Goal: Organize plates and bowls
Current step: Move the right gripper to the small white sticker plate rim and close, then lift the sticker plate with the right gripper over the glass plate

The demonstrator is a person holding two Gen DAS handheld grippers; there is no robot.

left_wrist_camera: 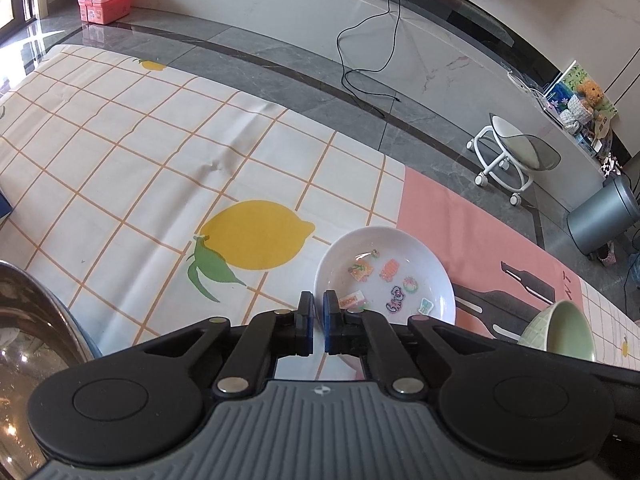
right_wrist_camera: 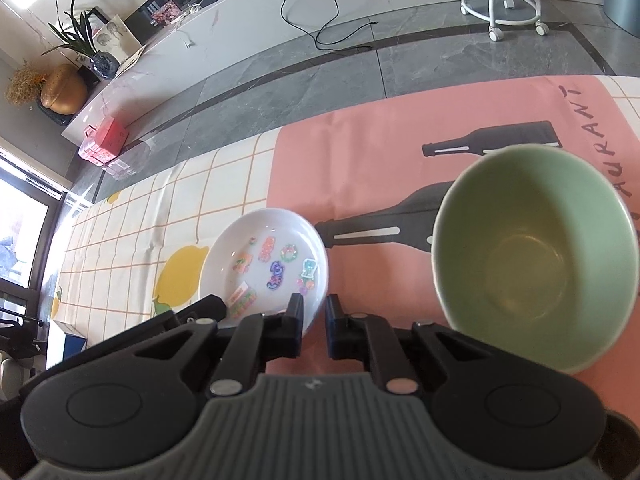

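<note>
Fingers (left_wrist_camera: 306, 312) of the left gripper (left_wrist_camera: 319, 322) stand closed on the near-left rim of the white plate (left_wrist_camera: 384, 276) — one blue pad sits outside the rim, the other just inside it. In the left wrist view the plate lies on the worktop (left_wrist_camera: 140, 168), half on the checked cloth with its lemon print (left_wrist_camera: 256, 234) and half on the pink panel, with small colourful stickers (left_wrist_camera: 394, 284) scattered in its hollow. A green bowl (left_wrist_camera: 560, 330) rests to the right of the plate, apart from it, and a shiny metal bowl (left_wrist_camera: 32, 320) fills the lower left edge.

In the right wrist view the right gripper (right_wrist_camera: 314, 326) has its fingers (right_wrist_camera: 294, 320) drawn together on the plate's near-right rim — the left finger over the inside, the right one outside on the pink cloth. Part of the left gripper shows at the plate's near-left edge. The green bowl stands upright and empty just right of the fingers, near the plate but not touching it, over the printed black bottles (right_wrist_camera: 380, 232).
</note>
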